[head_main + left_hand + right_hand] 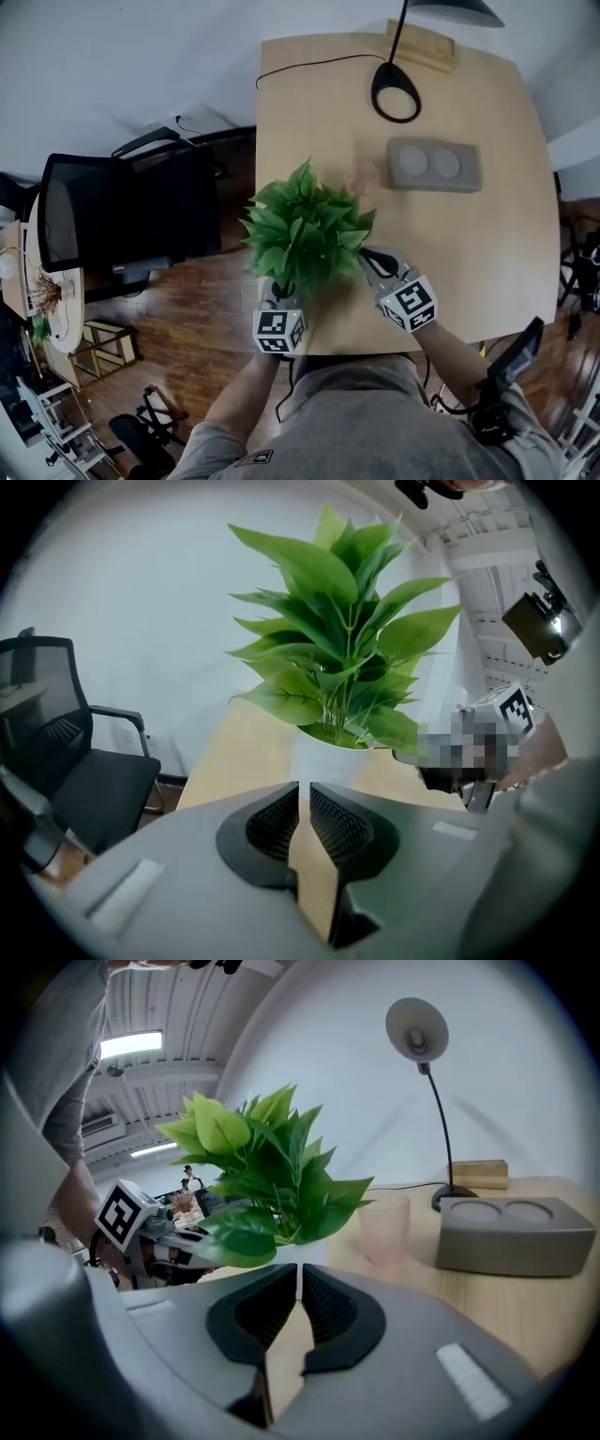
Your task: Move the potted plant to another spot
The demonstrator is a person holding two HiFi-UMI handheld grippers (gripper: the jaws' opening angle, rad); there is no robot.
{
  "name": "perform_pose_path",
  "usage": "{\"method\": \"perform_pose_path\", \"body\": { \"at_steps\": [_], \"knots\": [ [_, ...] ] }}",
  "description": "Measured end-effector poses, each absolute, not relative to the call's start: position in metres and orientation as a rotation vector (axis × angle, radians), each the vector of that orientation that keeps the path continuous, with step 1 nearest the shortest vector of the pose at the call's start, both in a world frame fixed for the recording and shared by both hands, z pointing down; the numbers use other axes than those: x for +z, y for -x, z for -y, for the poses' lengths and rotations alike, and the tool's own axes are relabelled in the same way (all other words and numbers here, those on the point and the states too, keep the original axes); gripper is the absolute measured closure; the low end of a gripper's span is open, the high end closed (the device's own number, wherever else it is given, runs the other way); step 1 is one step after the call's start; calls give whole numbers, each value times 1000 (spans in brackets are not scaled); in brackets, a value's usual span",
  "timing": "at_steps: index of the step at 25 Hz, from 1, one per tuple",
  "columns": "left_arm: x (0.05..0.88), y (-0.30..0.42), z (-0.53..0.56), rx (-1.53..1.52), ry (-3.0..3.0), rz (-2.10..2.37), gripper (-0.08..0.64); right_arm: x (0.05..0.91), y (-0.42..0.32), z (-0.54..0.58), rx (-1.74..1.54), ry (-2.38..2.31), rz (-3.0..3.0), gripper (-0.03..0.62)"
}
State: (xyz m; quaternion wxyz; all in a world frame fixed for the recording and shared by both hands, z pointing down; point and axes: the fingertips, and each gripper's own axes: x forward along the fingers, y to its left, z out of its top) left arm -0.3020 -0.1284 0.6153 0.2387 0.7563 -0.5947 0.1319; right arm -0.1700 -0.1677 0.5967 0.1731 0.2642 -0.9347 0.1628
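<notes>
Plant (305,230) stands between left tongs (279,289) and right tongs (366,255), near both.

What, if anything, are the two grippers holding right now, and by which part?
Nothing is held. The left gripper and right gripper both have their jaws nearly together with nothing between them; the potted plant stands on the table just ahead.

On the table (487,272), near its front left edge: potted plant (305,230). Flanking it, left gripper (304,791) and right gripper (366,255). Behind the plant, a cup (361,176); right of that, a two-hollow block (434,165); further back, lamp base (395,91) and wooden block (422,44). Left of the table, a chair (122,211).
</notes>
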Motion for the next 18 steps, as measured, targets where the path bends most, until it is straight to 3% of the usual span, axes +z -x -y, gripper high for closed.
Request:
{"method": "perform_pose_path", "body": {
  "at_steps": [4,11,18],
  "knots": [
    [627,295,136,448,-2176,1556,420,616,185,171,369,-625,2630,416],
    [642,287,144,629,-2391,1411,282,635,202,178,232,-470,2614,304],
    [649,287,157,778,-2555,1264,213,641,223,176,116,-273,2640,256]
  ]
}}
